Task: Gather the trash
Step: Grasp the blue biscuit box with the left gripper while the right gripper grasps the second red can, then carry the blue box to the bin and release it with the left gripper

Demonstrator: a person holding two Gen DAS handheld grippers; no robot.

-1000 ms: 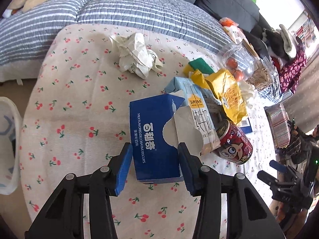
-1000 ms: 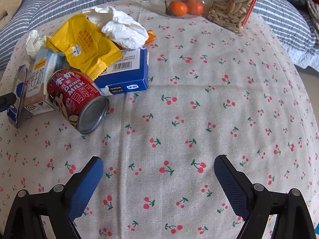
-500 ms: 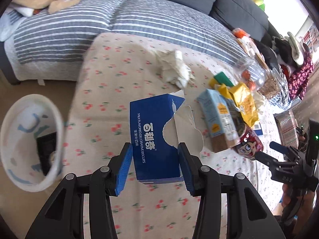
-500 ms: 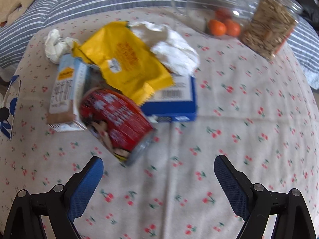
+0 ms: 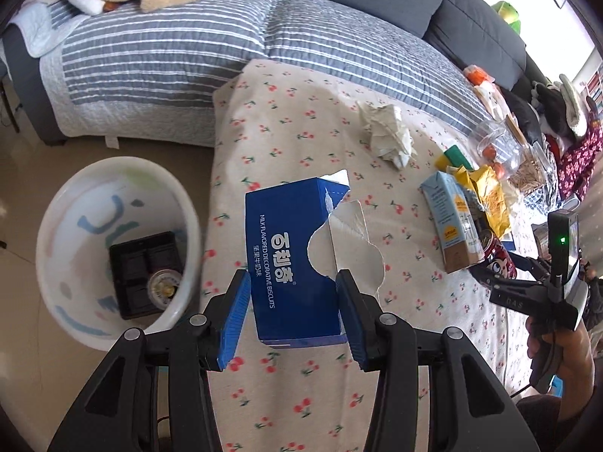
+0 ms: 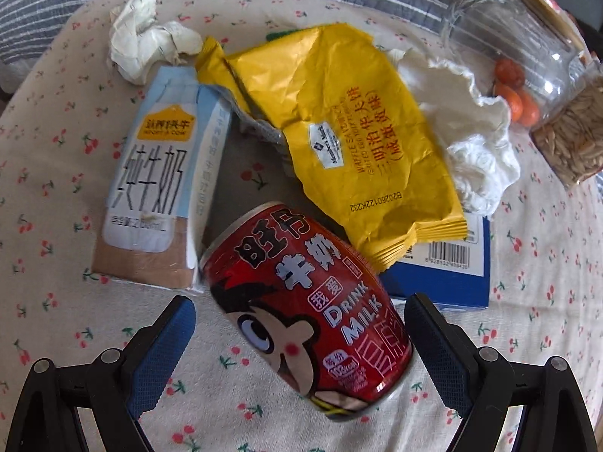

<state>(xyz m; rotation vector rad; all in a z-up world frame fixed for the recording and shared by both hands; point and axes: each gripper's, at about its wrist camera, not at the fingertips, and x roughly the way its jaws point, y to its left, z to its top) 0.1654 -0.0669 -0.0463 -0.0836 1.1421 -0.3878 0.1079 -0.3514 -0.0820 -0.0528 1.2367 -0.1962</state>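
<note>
In the left wrist view, the left claw [image 5: 293, 314] pinches a torn-open blue biscuit box [image 5: 292, 260] between its two blue pads, the box held up at the centre of the frame above the cherry-print counter [image 5: 301, 143]. At the left of the frame, on the floor beside the counter's edge, stands a white bin [image 5: 113, 248] with a black tray [image 5: 145, 273] lying at its bottom. A crumpled paper wad [image 5: 388, 137] sits on the counter in the upper middle. Toward the right of the frame lie a milk carton [image 5: 450, 222], a yellow snack wrapper [image 5: 490, 197] and a red drink can [image 5: 499, 260], with the right claw [image 5: 490, 282] reaching in at the can from the right edge.

In the right wrist view, the right claw [image 6: 299, 333] is spread wide, one pad on each side of the red drink can [image 6: 312, 309], which lies on its side at the lower centre; whether the pads touch it cannot be told. The milk carton [image 6: 158, 184] lies flat just left of the can. The yellow snack wrapper [image 6: 339, 128] rests above the can and overlaps a second blue box [image 6: 444, 275] at the right. A white tissue [image 6: 471, 132] lies right of the wrapper, and the crumpled paper wad [image 6: 145, 37] is at the upper left. A glass jar [image 6: 520, 49] holding small orange fruit and a container of seeds [image 6: 573, 139] stand at the upper right.
</note>
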